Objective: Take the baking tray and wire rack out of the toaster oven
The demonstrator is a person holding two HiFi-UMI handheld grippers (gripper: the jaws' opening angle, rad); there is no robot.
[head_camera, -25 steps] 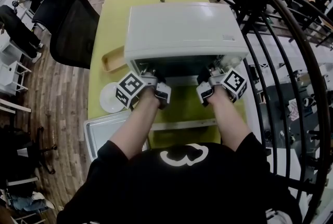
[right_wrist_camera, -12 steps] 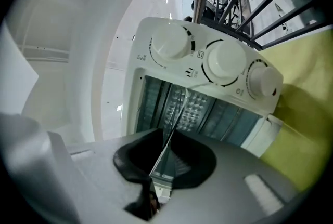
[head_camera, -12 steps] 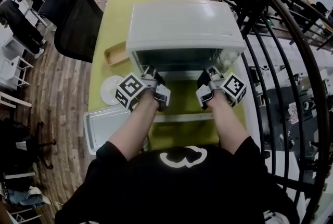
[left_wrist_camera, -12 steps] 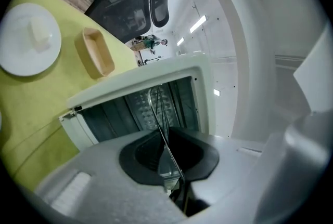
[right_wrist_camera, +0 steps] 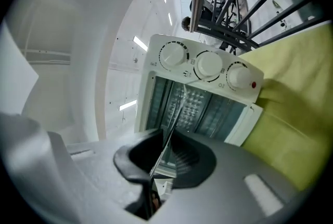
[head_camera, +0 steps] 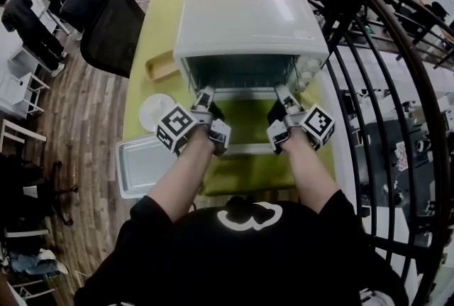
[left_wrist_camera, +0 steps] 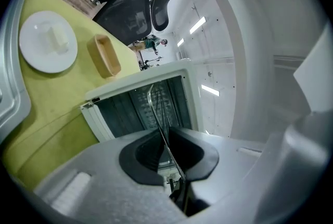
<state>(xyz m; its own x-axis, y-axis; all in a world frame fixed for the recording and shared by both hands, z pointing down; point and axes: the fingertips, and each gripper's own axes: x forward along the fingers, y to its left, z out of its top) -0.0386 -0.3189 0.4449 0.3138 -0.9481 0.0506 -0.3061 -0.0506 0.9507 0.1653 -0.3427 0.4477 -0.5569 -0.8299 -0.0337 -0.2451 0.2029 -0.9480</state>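
Right, both grippers are clamped on the wire rack (left_wrist_camera: 155, 108), a thin shiny steel grid seen edge-on. The left gripper (left_wrist_camera: 165, 141) has its dark curved pads nipped onto the rack's front wire. The right gripper (right_wrist_camera: 160, 151) does the same on the other side, and both point level at the oven mouth.

The toaster oven (head_camera: 248, 28) is a white, boxy, smooth-topped unit at centre-top of the head view, w/ three round white knobs (right_wrist_camera: 209, 64). Its door (head_camera: 245, 128), glass in a white frame, lies dropped flat. The cavity behind looks dark, w/ ribbed walls.

The baking tray (head_camera: 138, 166) is already out: dull silver, rectangular, rounded corners, on the yellow-green table (head_camera: 159, 20) at lower left of the head view. Above it sits a round white plate (head_camera: 157, 111), then an oblong tan dish (head_camera: 162, 67). A black mesh chair (head_camera: 113, 28) stands at upper left.

Vs the earlier pics: the grippers were right up at the oven mouth. Now they've drawn back down-frame toward the door's outer edge, rack coming w/ them, so more of the open cavity shows. Grip is unchanged.
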